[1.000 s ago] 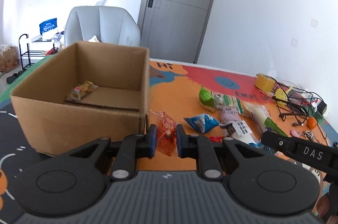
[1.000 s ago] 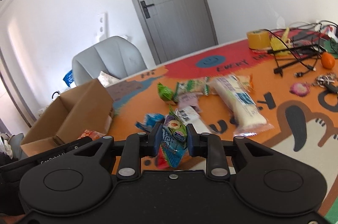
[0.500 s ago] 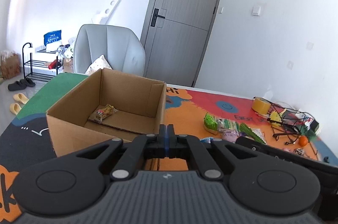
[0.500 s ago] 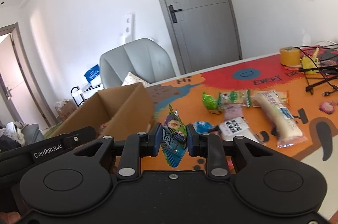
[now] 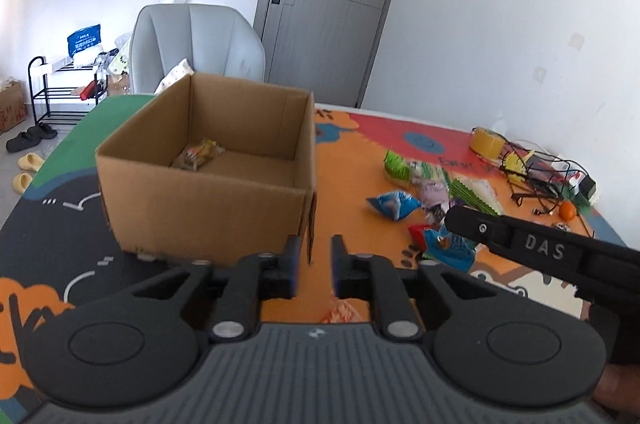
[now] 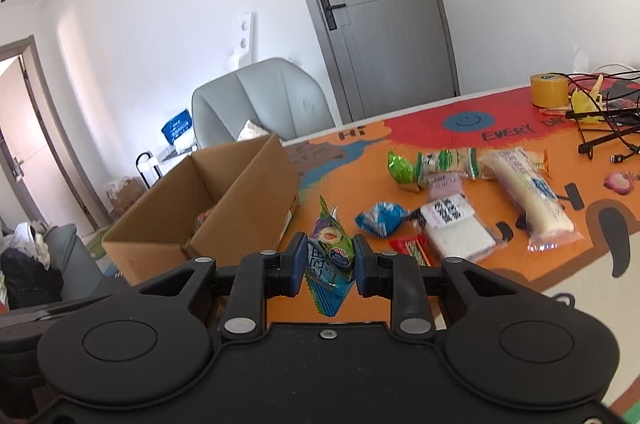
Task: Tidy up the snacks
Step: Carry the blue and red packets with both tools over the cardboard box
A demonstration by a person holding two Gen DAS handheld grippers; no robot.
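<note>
An open cardboard box (image 5: pixel 208 192) stands on the colourful mat, with one small snack packet (image 5: pixel 199 154) inside; the box also shows in the right wrist view (image 6: pixel 208 216). My left gripper (image 5: pixel 314 264) is open and empty, just in front of the box's near right corner. An orange-red packet (image 5: pixel 344 312) lies on the mat below its fingers. My right gripper (image 6: pixel 330 260) is shut on a blue-green snack packet (image 6: pixel 330 264), held above the mat to the right of the box. Several loose snacks (image 6: pixel 444 200) lie on the mat further right.
A yellow tape roll (image 6: pixel 549 90), black cables and a wire rack (image 6: pixel 600 128) sit at the mat's far right. A grey chair (image 5: pixel 196 48) stands behind the box. A shoe rack (image 5: pixel 60 88) and slippers are on the floor to the left.
My left gripper, shut on an orange-red packet a second ago, has opened; a packet now lies below it. My right gripper keeps the blue-green packet, with the box looming larger in its view.
</note>
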